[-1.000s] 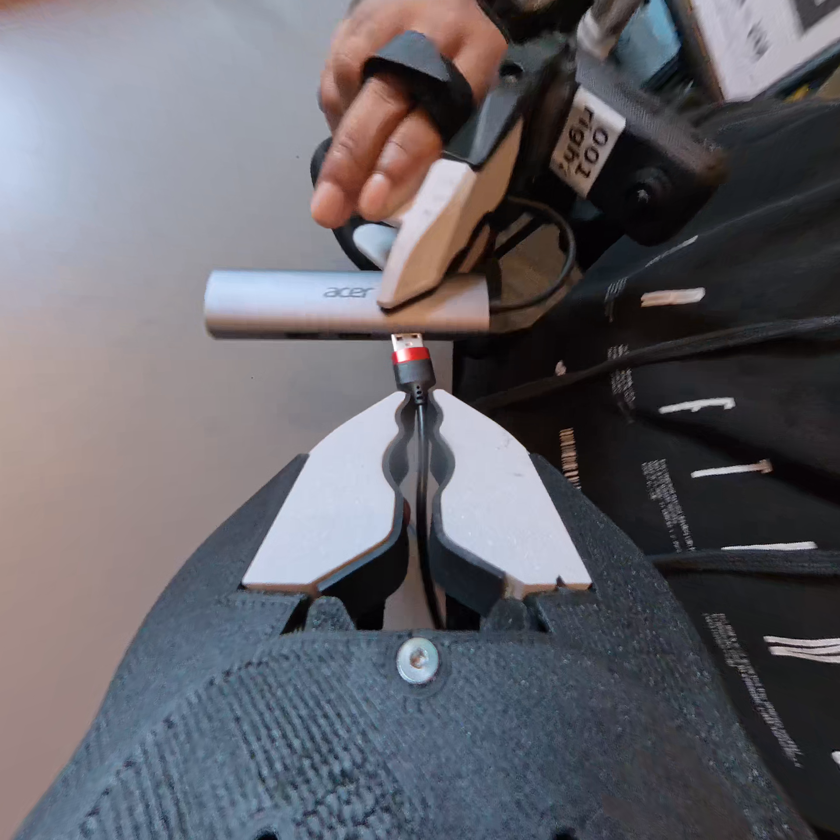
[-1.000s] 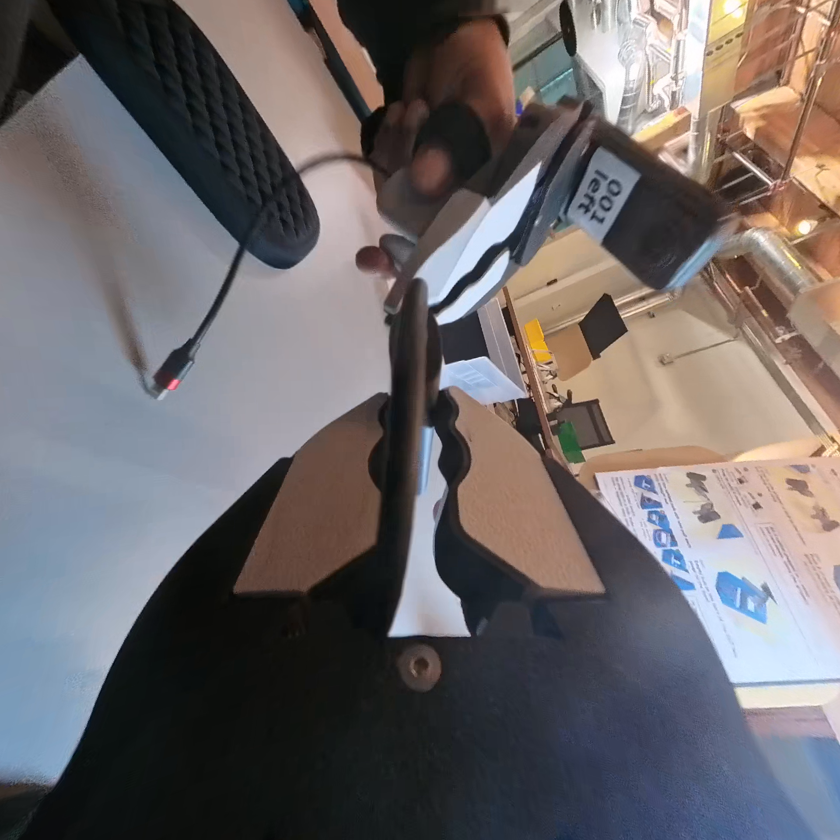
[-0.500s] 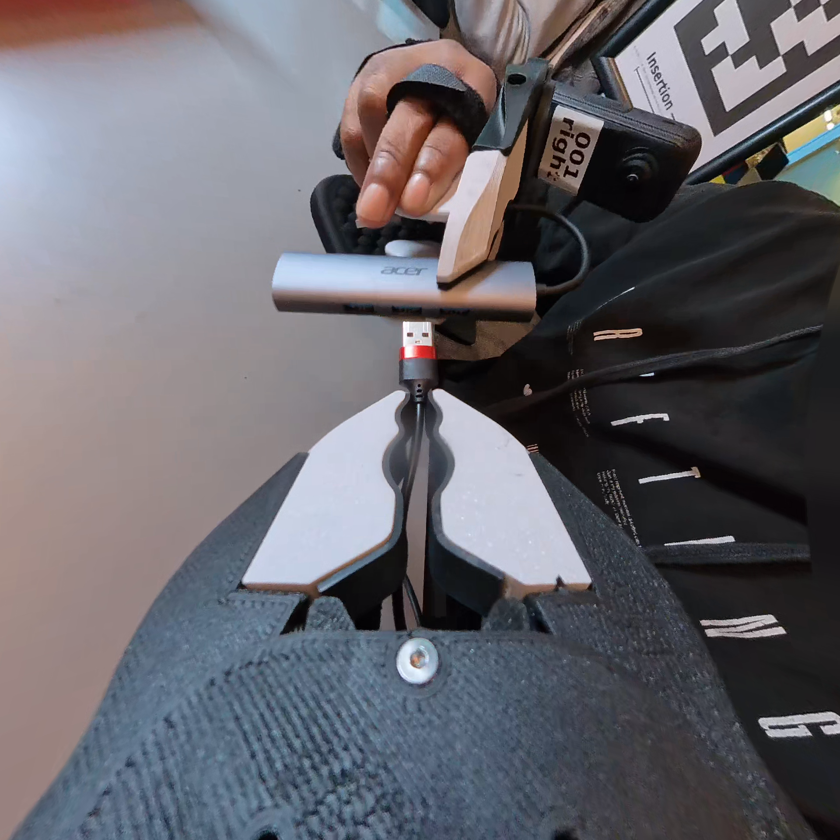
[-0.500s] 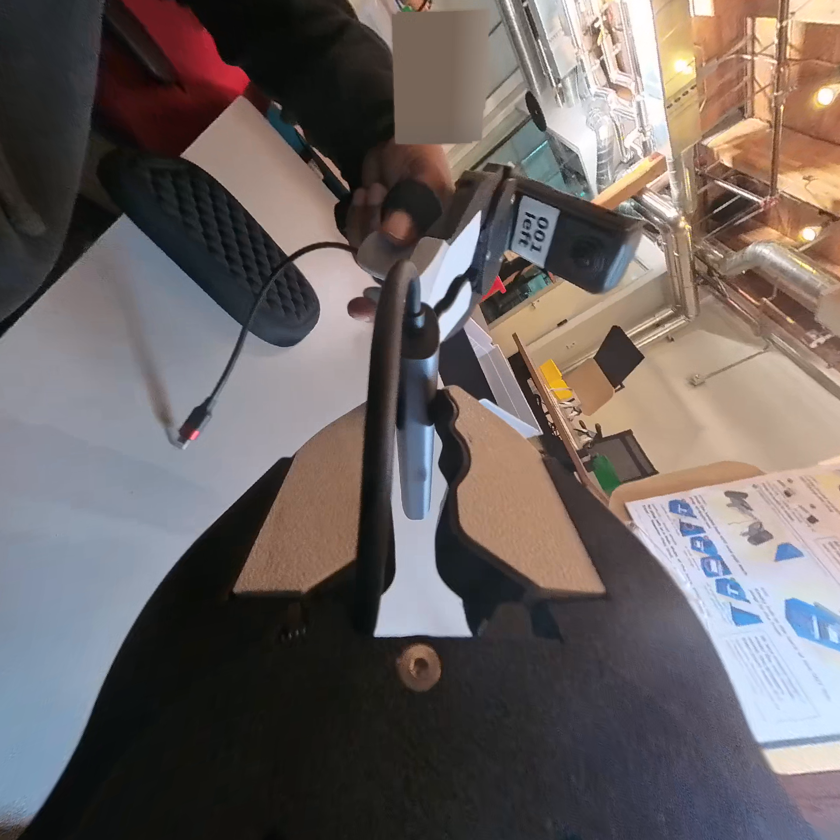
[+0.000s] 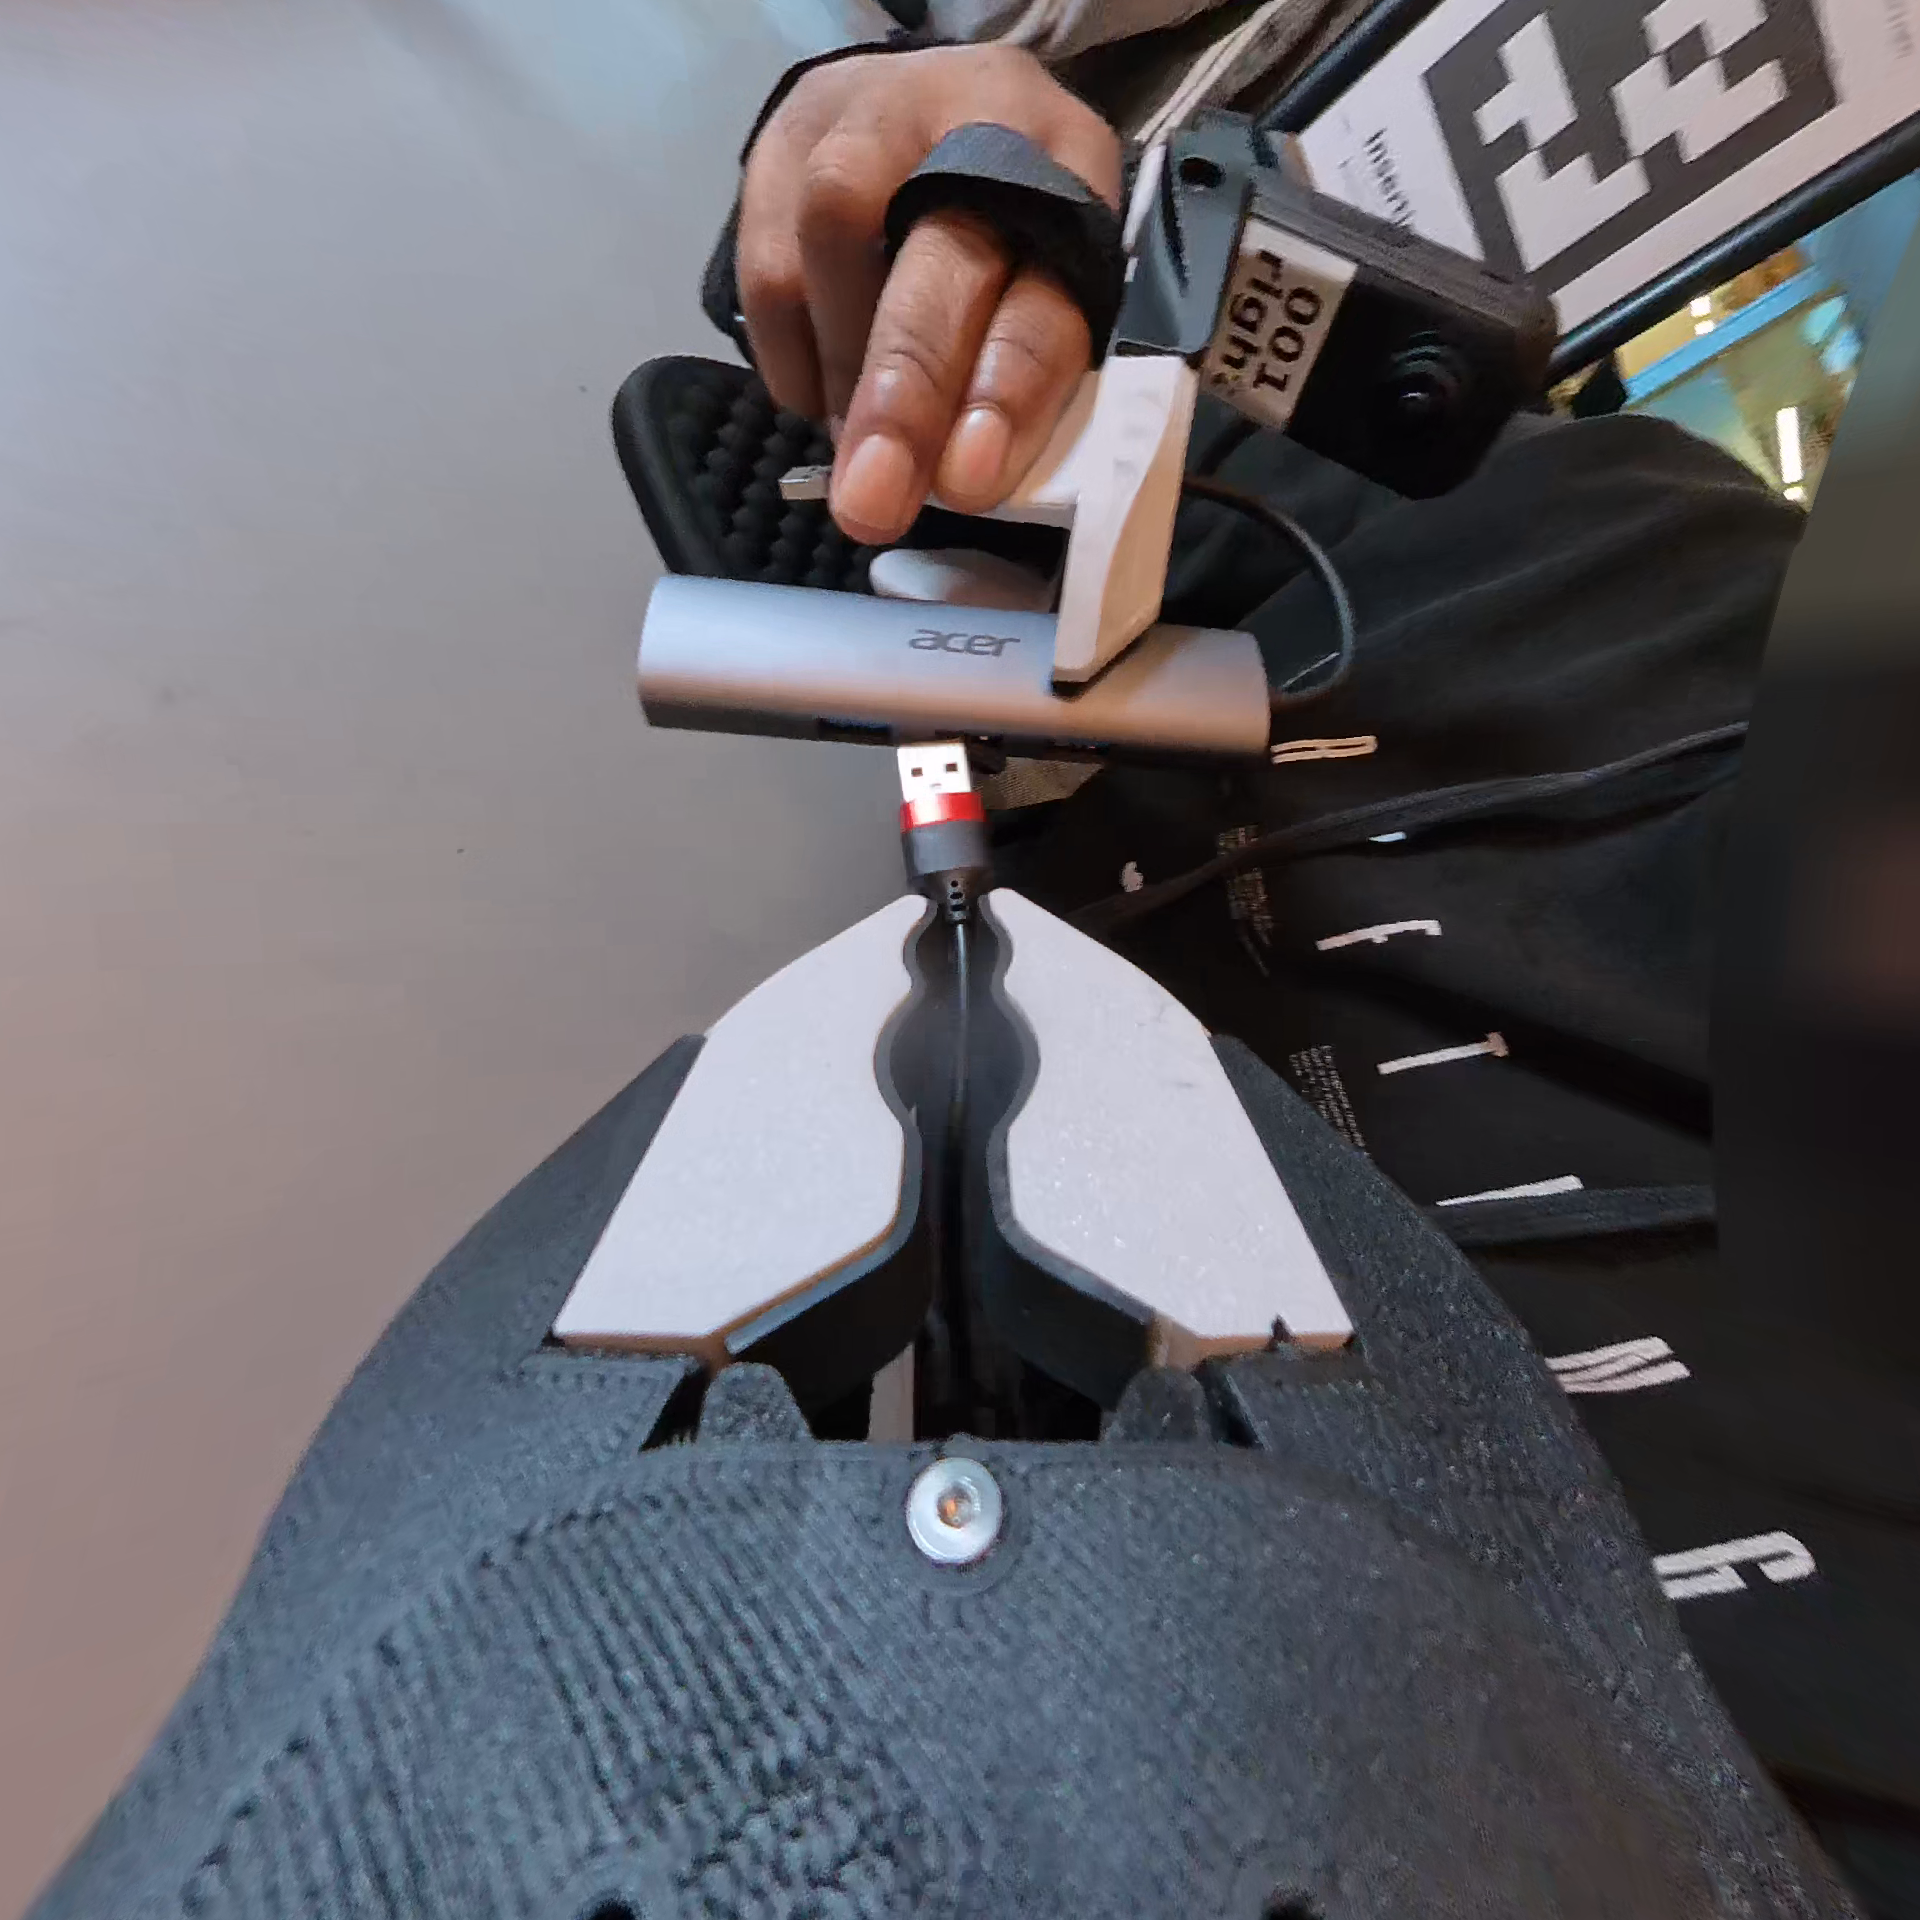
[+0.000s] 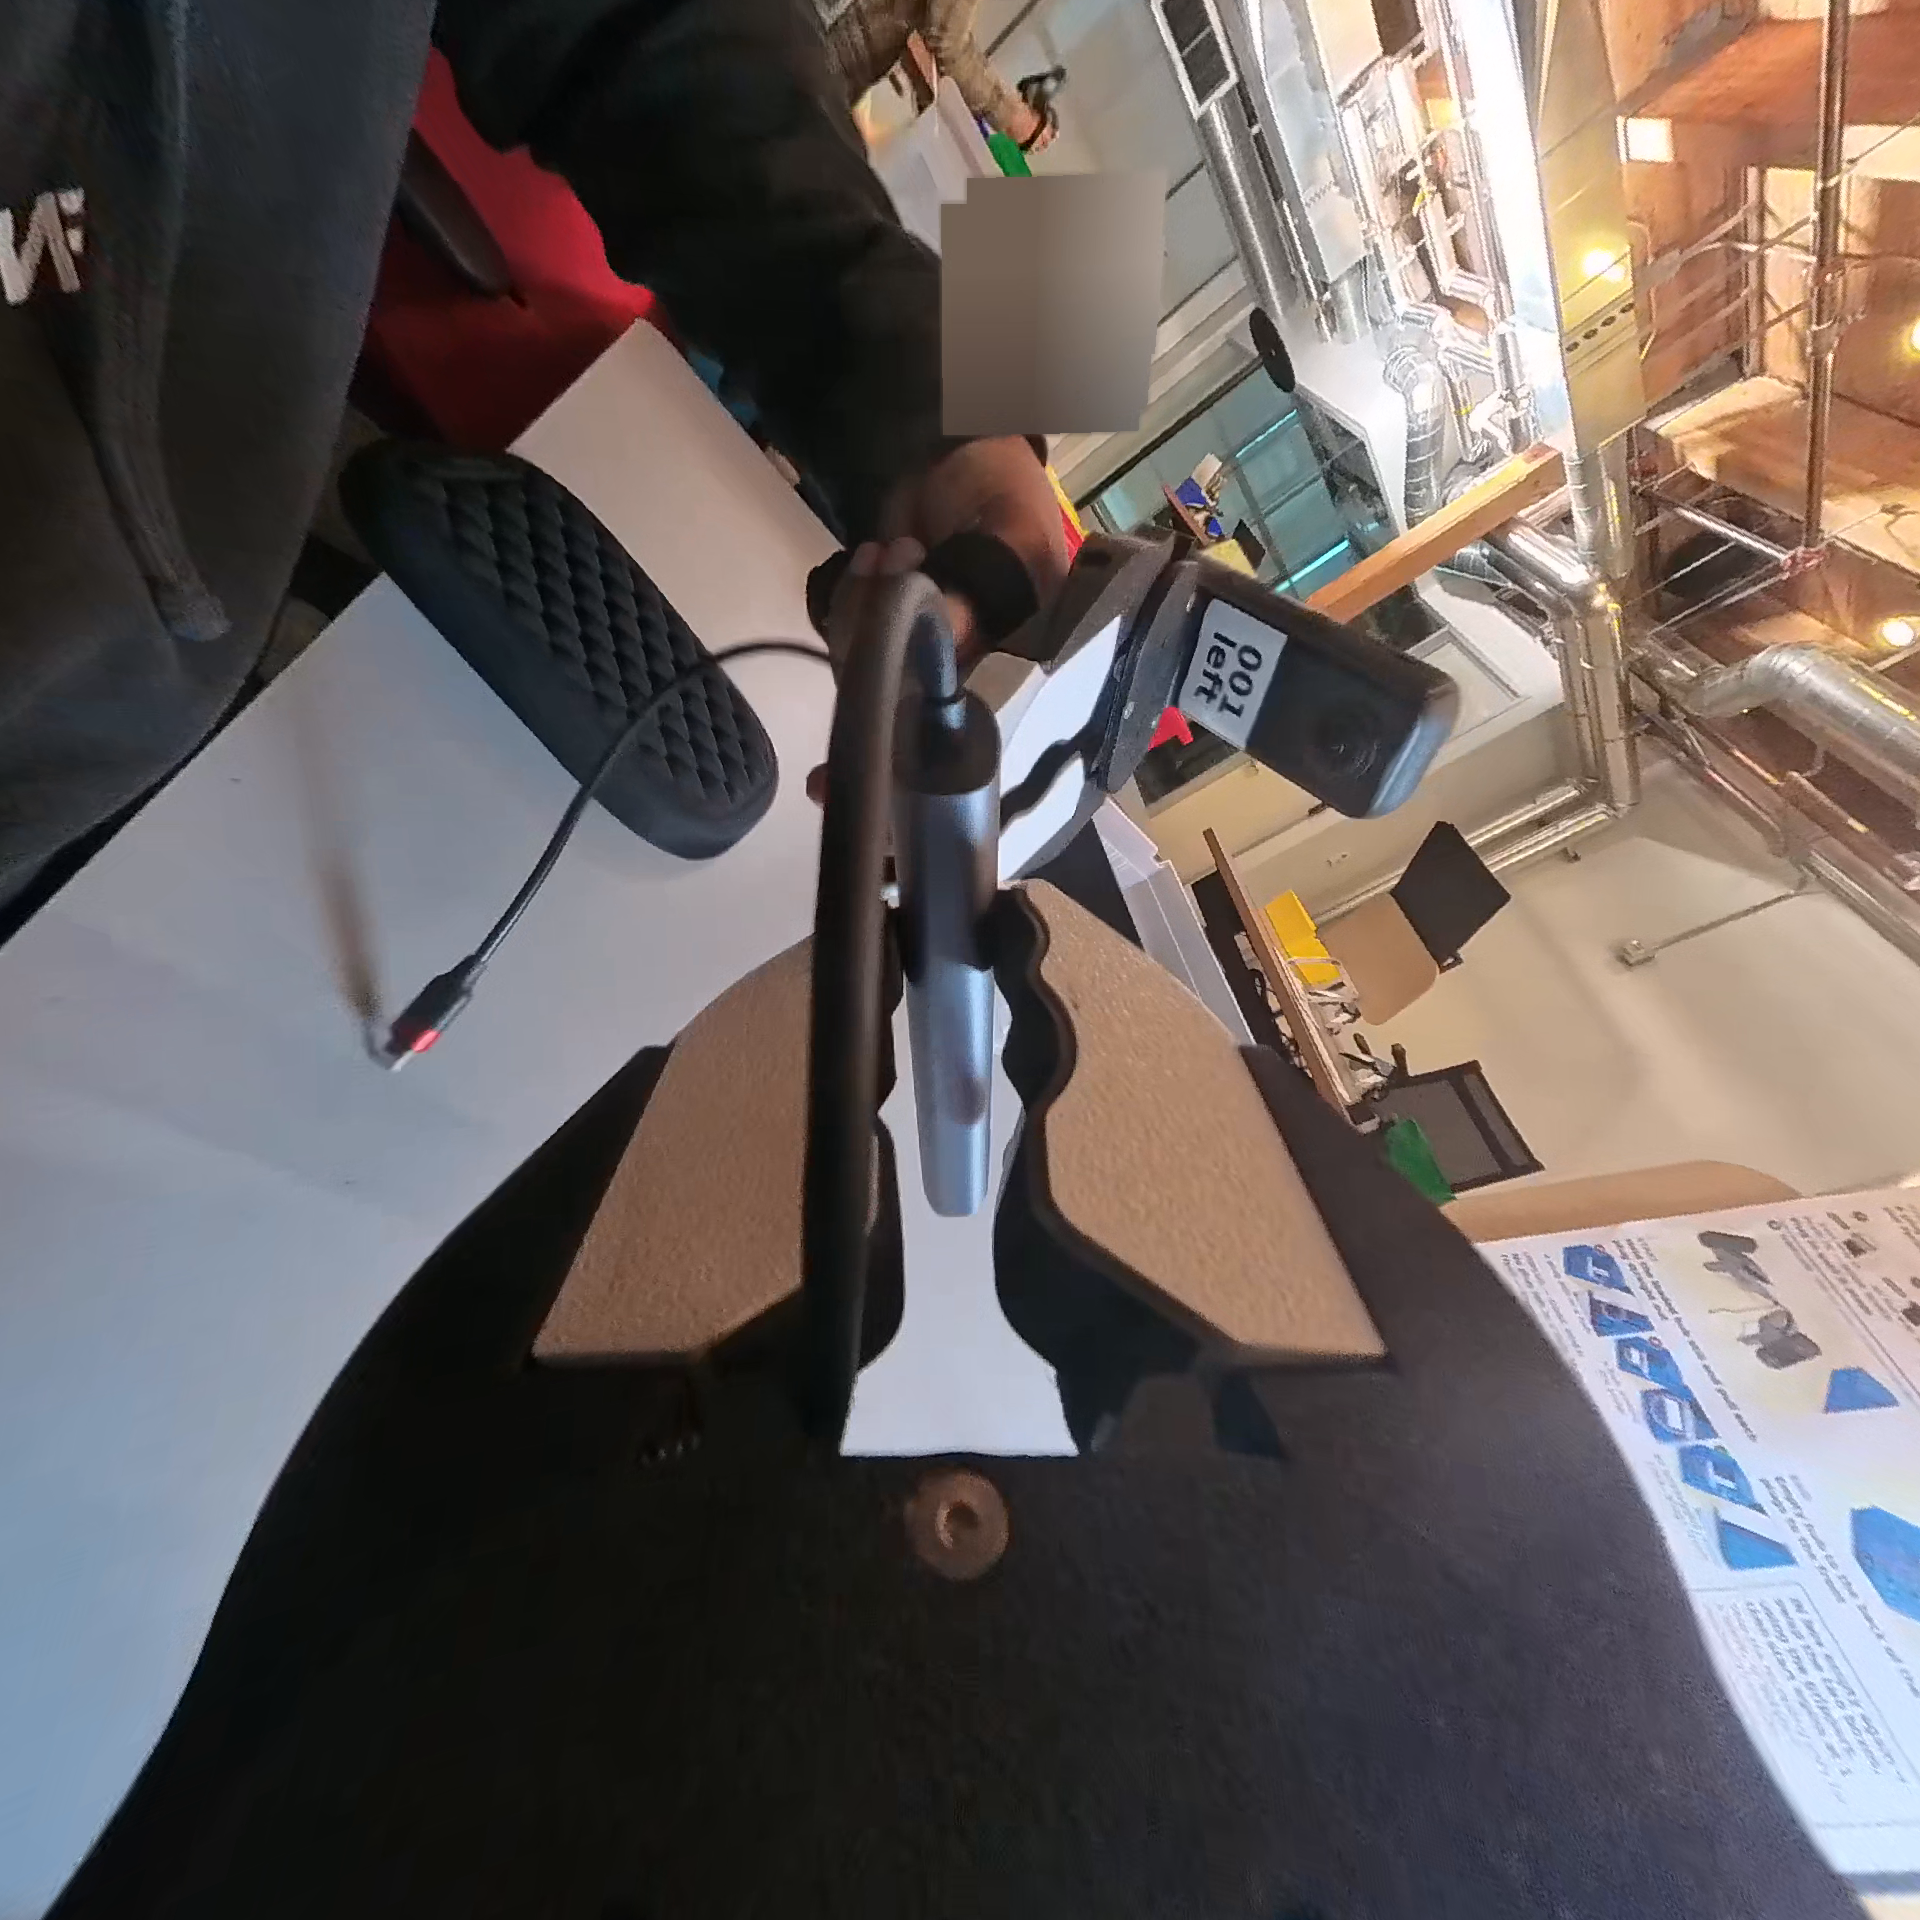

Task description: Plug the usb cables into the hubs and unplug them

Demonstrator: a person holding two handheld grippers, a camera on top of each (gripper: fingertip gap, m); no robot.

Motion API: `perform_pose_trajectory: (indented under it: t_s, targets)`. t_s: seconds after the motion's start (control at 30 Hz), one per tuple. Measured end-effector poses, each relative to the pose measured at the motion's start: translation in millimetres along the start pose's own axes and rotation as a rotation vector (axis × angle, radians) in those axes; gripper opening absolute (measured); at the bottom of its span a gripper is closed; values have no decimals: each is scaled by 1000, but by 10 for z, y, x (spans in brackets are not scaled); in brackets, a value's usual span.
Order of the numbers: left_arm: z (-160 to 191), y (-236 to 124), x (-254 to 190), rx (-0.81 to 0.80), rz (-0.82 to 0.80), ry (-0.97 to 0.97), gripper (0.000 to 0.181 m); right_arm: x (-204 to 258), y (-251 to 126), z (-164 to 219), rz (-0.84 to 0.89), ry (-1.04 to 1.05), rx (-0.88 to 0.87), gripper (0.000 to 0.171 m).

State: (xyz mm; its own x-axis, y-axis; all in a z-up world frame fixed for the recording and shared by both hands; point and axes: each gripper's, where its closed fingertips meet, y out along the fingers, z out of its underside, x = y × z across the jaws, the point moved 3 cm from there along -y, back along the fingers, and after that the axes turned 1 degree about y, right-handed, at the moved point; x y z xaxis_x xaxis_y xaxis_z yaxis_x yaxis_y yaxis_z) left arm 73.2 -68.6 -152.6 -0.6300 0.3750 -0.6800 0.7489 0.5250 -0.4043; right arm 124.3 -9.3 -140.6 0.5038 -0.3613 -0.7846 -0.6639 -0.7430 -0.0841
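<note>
In the left wrist view my left gripper point(image 5: 958, 909) is shut on a black USB cable just behind its red-ringed plug point(image 5: 940, 800). The plug's metal tip sits at the mouth of a port on the underside of a grey hub point(image 5: 852, 665); most of the metal shell shows. The right gripper point(image 5: 1117, 582) clamps the hub from above, held by a hand point(image 5: 914, 343). In the right wrist view my right gripper point(image 6: 935, 925) is shut on the hub point(image 6: 956, 1039), seen end-on, with the hub's own black lead point(image 6: 847, 987) looping beside it. The left gripper point(image 6: 1060, 769) is beyond.
The cable's other red-marked end point(image 6: 426, 1029) lies on the white table point(image 6: 208, 1195). A black textured wrist rest point(image 6: 561, 644) lies at the table's edge. The person's black hoodie point(image 5: 1455, 935) is close on the right. A printed sheet point(image 6: 1714, 1403) lies at the right. The grippers are tip to tip, or close to it.
Both grippers have swung upward, with more of the room showing behind them. More of the plug's metal shell shows below the hub than one second ago. Both stay shut.
</note>
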Motion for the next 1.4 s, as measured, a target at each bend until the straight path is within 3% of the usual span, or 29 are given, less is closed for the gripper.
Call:
perform_pose_trajectory:
  t_s: [0.23, 0.4, 0.6, 0.73, 1.0, 1.2, 1.4]
  targets:
    - [35, 21, -65, -20, 81, 9, 5, 56, 34, -73, -50, 18, -40, 17]
    - [44, 30, -269, -40, 182, 212, 5, 6, -3, -277, -95, 127, -174, 17]
    - [-6, 92, -283, -141, 322, 111, 4, -33, -40, -359, -122, 193, -246, 18]
    - [-53, 63, -207, -197, 276, 107, 5, -150, -53, -194, -64, 225, -175, 19]
    - [-62, 40, -58, -225, 152, 77, 5, -109, 80, 213, -47, -4, 180, 19]
    - [26, 62, -40, -114, 41, 64, 5, 26, 104, 229, -104, -98, 195, 18]
    - [40, 70, -35, -107, -25, 25, 4, 37, 139, 269, -58, -158, 234, 18]
